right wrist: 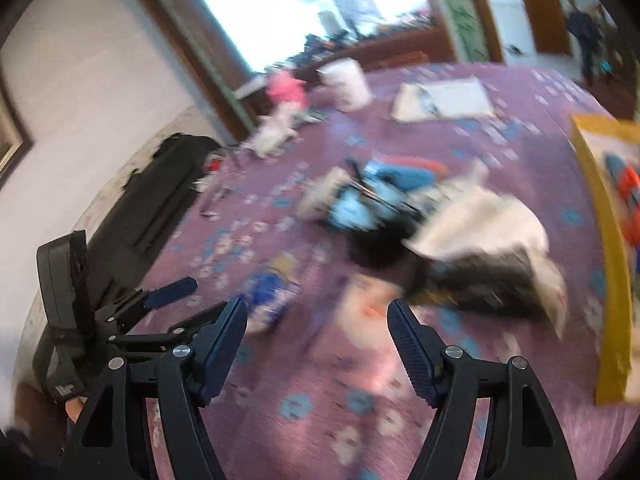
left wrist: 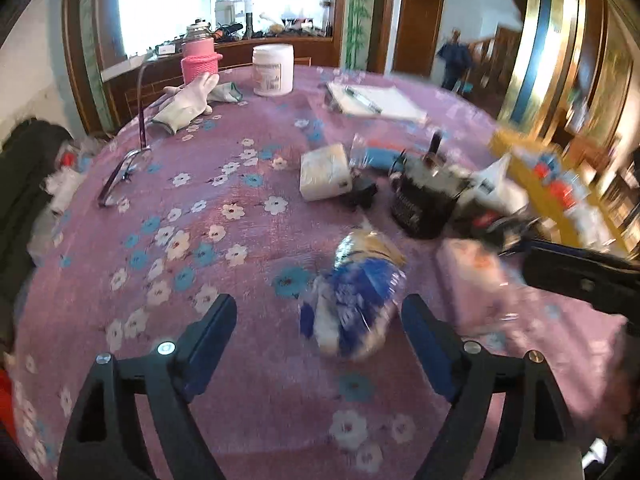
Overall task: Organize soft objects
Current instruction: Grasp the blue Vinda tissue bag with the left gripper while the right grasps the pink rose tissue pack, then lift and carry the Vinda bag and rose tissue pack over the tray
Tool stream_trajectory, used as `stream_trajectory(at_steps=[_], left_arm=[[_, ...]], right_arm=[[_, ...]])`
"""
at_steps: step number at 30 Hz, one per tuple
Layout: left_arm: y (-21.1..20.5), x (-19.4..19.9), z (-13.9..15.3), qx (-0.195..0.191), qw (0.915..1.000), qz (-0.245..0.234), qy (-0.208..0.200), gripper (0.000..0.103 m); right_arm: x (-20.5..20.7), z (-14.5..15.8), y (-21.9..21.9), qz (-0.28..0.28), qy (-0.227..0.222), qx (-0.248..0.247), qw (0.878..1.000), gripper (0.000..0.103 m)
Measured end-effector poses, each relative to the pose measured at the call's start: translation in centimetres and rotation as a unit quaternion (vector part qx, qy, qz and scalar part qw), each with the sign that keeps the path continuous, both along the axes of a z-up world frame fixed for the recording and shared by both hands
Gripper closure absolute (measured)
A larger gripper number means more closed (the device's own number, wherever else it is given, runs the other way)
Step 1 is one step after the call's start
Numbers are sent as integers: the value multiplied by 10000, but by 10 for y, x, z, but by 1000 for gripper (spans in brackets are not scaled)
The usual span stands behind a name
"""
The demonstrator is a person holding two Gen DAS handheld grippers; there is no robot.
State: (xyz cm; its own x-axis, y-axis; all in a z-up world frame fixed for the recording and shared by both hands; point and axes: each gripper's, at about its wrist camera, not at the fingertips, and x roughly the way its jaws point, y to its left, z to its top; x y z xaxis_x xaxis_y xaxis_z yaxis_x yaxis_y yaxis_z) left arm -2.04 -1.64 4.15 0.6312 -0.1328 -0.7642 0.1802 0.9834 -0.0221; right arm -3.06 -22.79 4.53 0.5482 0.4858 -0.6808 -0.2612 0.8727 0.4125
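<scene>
Both pairs of jaws stand wide apart with nothing between them. Past the left gripper, just off its fingertips, a blue-and-white packet lies loose on the flowered tablecloth; it looks crinkly, with a yellowish end, though blur hides its print. Ahead of the right gripper lies a pale pink packet, probably the next pick, since the gripper points straight at it. Farther off, a white pack sits beside a black cup, and white gloves lie near the far edge.
</scene>
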Motion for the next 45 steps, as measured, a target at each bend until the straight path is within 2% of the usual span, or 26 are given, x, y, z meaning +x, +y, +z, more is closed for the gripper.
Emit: stream_trajectory(at_steps=[3, 6, 8, 9, 13, 15, 16, 18, 22, 25, 27, 32, 39, 45], left_arm=[[-11, 15, -13, 257, 9995, -43, 178, 19], [-7, 28, -22, 95, 9995, 71, 307, 21], [-4, 34, -25, -119, 9993, 111, 350, 59], [-2, 37, -27, -198, 9989, 164, 386, 60], [2, 36, -26, -293, 9988, 327, 211, 61], [8, 34, -23, -305, 9981, 525, 103, 61], [12, 34, -23, -378, 9975, 585, 97, 61], [19, 34, -21, -497, 9963, 688, 95, 61], [24, 30, -16, -561, 9953, 794, -34, 60], [24, 24, -10, -591, 9947, 816, -202, 60], [25, 20, -6, -643, 9938, 858, -283, 60], [27, 14, -1, -671, 9919, 979, -447, 60], [16, 11, -3, -568, 9941, 805, -465, 60], [12, 12, -5, -486, 9950, 745, -460, 60]], right_arm=[[0, -8, -5, -157, 228, -137, 9995, 26], [4, -15, -3, -210, 390, -276, 9986, 26], [10, -19, 5, -222, 466, -462, 9976, 25], [14, -22, 12, -203, 498, -592, 9968, 25], [25, -34, 37, -126, 570, -1056, 9927, 25], [28, -35, 48, -200, 421, -1421, 9888, 25], [28, -35, 50, -211, 362, -1465, 9883, 28], [29, -34, 49, -229, 241, -1504, 9881, 47], [30, -32, 40, 23, -2, -976, 9952, 51], [23, -35, 40, 221, -403, -952, 9944, 51], [24, -33, 34, 218, -434, -632, 9968, 51], [25, -32, 30, 274, -452, -347, 9980, 51], [28, -34, 27, 293, -362, -198, 9987, 51], [29, -36, 31, 390, -332, -263, 9983, 51]])
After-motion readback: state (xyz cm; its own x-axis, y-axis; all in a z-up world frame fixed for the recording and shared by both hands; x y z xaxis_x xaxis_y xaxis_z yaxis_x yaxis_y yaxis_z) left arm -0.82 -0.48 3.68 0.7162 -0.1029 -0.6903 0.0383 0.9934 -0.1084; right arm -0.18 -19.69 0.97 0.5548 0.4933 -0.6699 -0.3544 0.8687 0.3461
